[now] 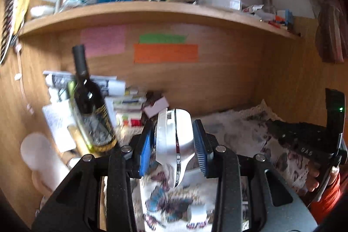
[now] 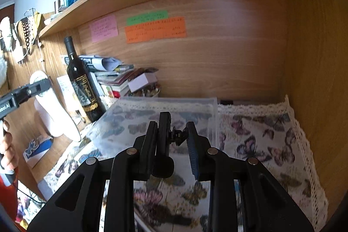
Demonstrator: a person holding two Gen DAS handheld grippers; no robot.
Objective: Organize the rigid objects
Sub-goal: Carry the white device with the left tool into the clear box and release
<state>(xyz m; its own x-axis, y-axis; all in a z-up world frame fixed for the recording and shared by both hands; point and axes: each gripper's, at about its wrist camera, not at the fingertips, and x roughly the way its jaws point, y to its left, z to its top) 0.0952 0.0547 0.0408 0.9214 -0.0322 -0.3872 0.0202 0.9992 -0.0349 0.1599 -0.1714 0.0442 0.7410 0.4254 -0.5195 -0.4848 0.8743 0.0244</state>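
Item one: white glossy plastic device with chrome trim band [image 1: 174, 140], rigid, light by the look, slippery shell; being gripped across its upper body by left tool [image 1: 174, 145], above the butterfly-print cloth [image 1: 165, 201]. Chrome edge likely marking easily; holding best at the flat sides.

Item two: small black hinged plastic clip-mount [image 2: 167, 138], stiff, light, being pinched in right tool [image 2: 171, 142], over the clear plastic bin [image 2: 208, 110] on the bench.
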